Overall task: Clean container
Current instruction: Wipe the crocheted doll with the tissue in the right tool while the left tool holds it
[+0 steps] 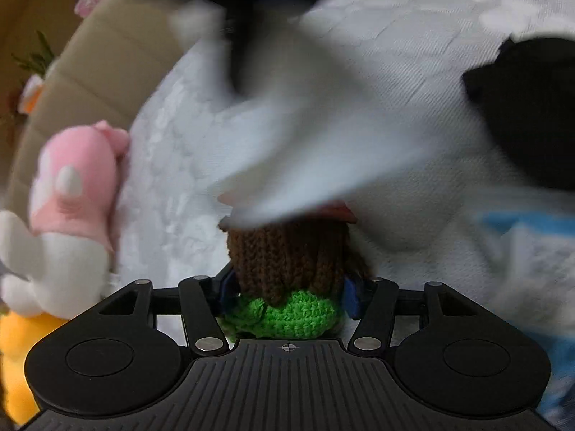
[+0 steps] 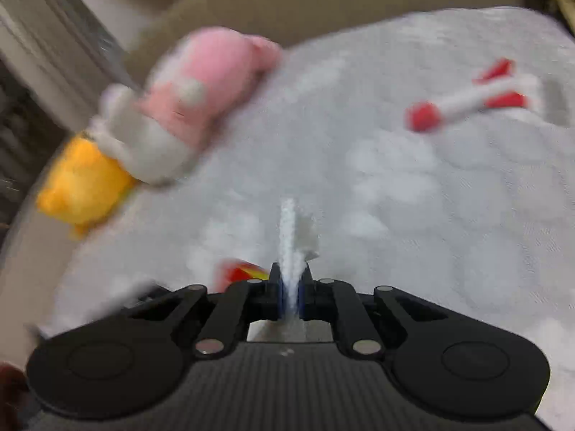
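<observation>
In the left wrist view my left gripper (image 1: 287, 287) is shut on a knitted item (image 1: 287, 262) with a brown body, a green base and a reddish rim. Its blue pads (image 1: 350, 296) press on both sides. A blurred white tissue (image 1: 305, 151) sweeps over the item's top, hanging from a dark shape (image 1: 239, 36) above that is too blurred to identify. In the right wrist view my right gripper (image 2: 291, 287) is shut on a thin white tissue (image 2: 289, 237) that sticks out ahead of the fingers.
Everything lies on a white quilted cover (image 2: 395, 197). A pink and white plush (image 1: 72, 194) (image 2: 187, 104) and a yellow plush (image 2: 82, 186) lie at the left. A red and white toy (image 2: 474, 100) sits at the right, with a blue and white pack (image 1: 532, 251) and a black object (image 1: 532, 115).
</observation>
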Demonstrator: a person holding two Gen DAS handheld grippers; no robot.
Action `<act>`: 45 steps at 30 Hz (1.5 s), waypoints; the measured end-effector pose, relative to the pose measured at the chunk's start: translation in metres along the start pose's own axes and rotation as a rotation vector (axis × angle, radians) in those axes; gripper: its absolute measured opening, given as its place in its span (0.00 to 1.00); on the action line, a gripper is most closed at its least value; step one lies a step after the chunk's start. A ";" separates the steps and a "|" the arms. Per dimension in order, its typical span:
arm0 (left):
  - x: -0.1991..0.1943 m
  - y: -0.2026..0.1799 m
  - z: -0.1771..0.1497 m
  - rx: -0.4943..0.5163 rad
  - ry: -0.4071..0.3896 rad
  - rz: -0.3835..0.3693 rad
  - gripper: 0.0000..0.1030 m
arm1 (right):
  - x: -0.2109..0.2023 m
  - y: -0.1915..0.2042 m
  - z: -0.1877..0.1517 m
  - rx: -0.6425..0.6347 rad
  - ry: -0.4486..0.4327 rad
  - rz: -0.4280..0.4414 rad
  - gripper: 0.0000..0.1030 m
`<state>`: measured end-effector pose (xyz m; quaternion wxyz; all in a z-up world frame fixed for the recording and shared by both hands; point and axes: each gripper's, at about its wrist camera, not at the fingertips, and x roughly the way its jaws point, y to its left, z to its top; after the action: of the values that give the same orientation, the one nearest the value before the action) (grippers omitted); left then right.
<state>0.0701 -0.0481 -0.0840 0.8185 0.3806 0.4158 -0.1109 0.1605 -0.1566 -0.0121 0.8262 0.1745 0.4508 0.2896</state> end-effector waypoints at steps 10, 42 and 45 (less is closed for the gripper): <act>-0.026 0.055 -0.007 -0.414 -0.008 -0.463 0.69 | 0.023 0.010 -0.019 -0.187 0.162 -0.097 0.14; 0.008 0.034 0.000 -0.419 0.056 -0.488 0.51 | -0.006 -0.002 -0.032 -0.163 0.142 -0.068 0.11; 0.004 0.047 -0.001 -0.409 0.026 -0.299 0.49 | -0.011 -0.006 -0.029 -0.164 0.110 -0.153 0.11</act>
<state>0.0952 -0.0143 -0.0628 0.8476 0.1425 0.4917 -0.1395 0.1335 -0.1676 -0.0242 0.8312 0.0552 0.4825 0.2706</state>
